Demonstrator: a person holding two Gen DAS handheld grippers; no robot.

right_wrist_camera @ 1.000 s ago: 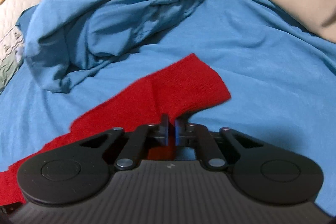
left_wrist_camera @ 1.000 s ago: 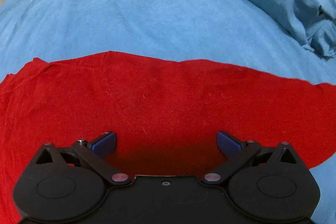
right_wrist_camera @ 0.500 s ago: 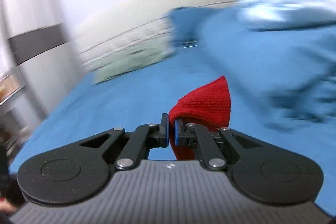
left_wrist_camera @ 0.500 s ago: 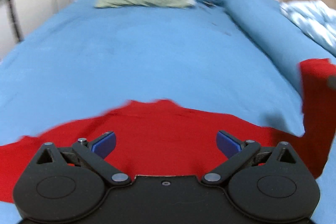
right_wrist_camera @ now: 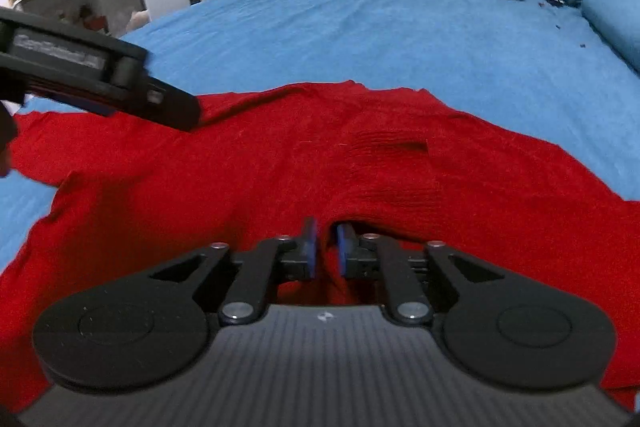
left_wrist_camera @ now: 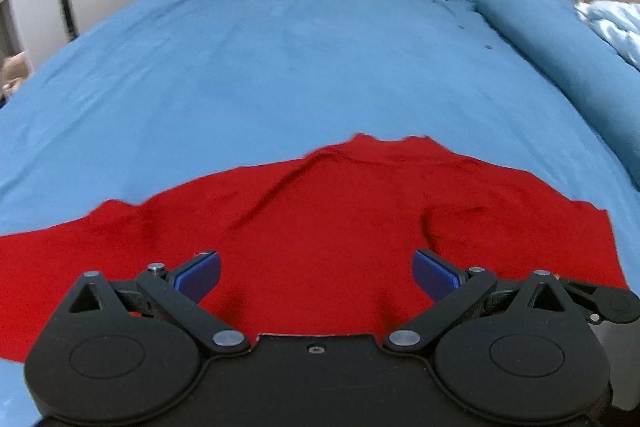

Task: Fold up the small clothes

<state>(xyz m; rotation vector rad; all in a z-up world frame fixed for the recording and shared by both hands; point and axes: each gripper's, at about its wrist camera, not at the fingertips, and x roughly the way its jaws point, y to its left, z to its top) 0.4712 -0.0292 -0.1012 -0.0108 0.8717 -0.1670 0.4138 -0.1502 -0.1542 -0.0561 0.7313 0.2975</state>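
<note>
Both grippers sat over the red garment (left_wrist_camera: 304,223) spread on the blue bed (left_wrist_camera: 280,59): left gripper (left_wrist_camera: 316,277) jaws wide apart, right gripper (right_wrist_camera: 325,247) nearly closed, pinching a red fold.

Even, soft indoor light is cast throughout; straight lines are bowed by fisheye distortion, and slight blur is seen at the edges.
</note>
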